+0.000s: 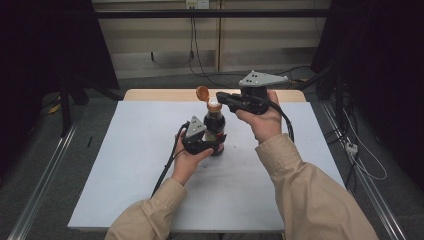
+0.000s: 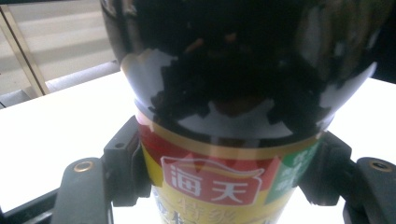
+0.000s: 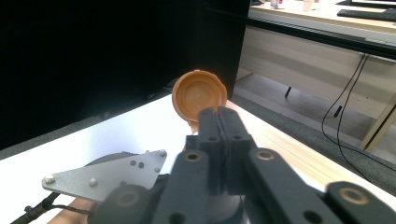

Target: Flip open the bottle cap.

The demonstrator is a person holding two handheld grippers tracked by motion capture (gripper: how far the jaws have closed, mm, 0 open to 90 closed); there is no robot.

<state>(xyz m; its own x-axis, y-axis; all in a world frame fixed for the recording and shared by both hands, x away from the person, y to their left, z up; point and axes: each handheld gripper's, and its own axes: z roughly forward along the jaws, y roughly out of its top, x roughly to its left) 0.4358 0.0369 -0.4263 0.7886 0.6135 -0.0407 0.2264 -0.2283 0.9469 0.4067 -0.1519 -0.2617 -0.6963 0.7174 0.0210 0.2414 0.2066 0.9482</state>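
Note:
A dark soy sauce bottle point(image 1: 215, 125) with a red and yellow label point(image 2: 219, 182) stands upright on the white table top point(image 1: 135, 175). My left gripper point(image 1: 207, 145) is shut on the bottle's lower body, one jaw on each side of the label. The bottle's orange flip cap point(image 1: 202, 92) is tilted back and open, its hollow inside facing the right gripper view point(image 3: 198, 93). My right gripper point(image 1: 221, 96) hovers over the bottle's top with its jaws pressed together and nothing between them; its fingertips point(image 3: 218, 114) sit just in front of the cap.
A strip of bare wood point(image 1: 160, 94) runs along the table's far edge. Metal rails point(image 1: 45, 170) lie on the floor at both sides. Cables point(image 1: 365, 160) trail at the right, and dark curtains hang at left and right.

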